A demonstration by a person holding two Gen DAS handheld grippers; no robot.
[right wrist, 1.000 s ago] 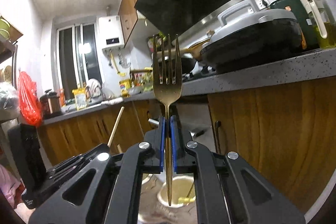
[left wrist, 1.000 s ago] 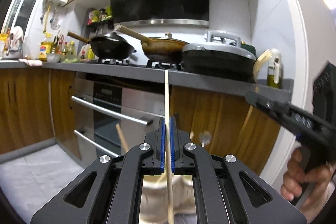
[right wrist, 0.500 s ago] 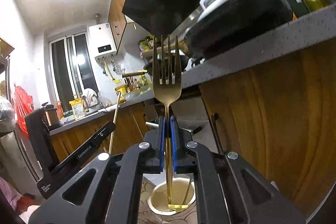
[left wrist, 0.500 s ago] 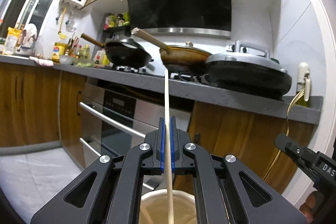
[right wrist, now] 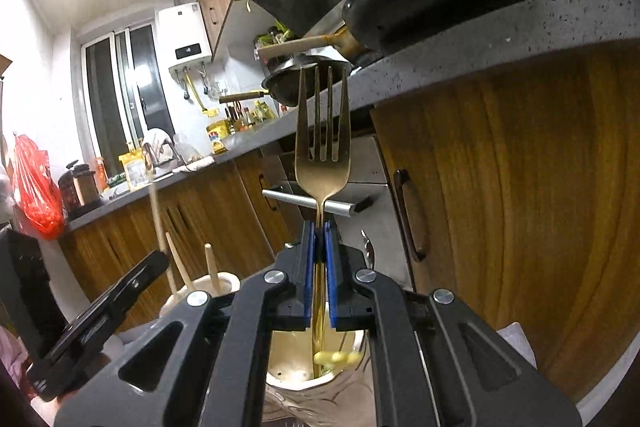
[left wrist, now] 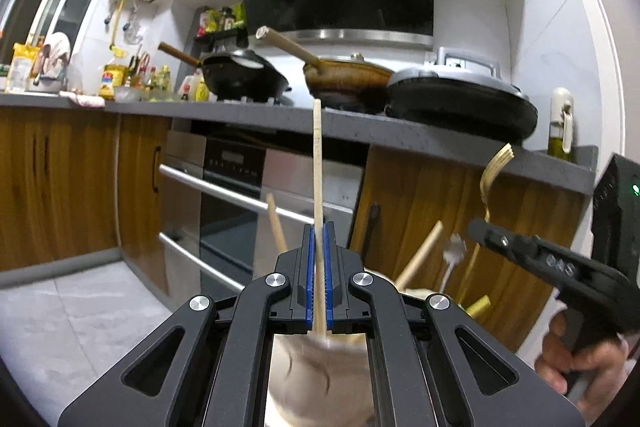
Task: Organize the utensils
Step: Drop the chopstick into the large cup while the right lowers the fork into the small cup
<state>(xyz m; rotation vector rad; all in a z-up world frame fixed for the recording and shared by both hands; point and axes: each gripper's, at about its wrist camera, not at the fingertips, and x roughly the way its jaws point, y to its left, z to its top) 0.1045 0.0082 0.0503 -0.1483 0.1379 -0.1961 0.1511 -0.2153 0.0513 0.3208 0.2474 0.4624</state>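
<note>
Left wrist view has the left gripper [left wrist: 319, 279] with its blue pads clamped tight on a thin pale wooden chopstick [left wrist: 317, 163], held upright so the bottom end can slide straight down into the cream ceramic holder [left wrist: 316, 379] right under the jaws. Makes sense to hold it vertical since the holder's mouth is narrow and already has a couple of wooden sticks [left wrist: 420, 255] and a silver spoon [left wrist: 452, 255] leaning out of it

The right gripper [right wrist: 319, 279] does the same thing with a slim gold metal fork [right wrist: 322, 147], jaws squeezed shut on the skinny neck just below the tines, tines up, handle hanging into a second cream ceramic cup [right wrist: 296, 375] below it, just beside the first holder. The fork is shiny and smooth, so I'd guess it could slip more easily than the matte wood

Grey speckled stone countertop [right wrist: 500, 39] sits above both holders
</note>
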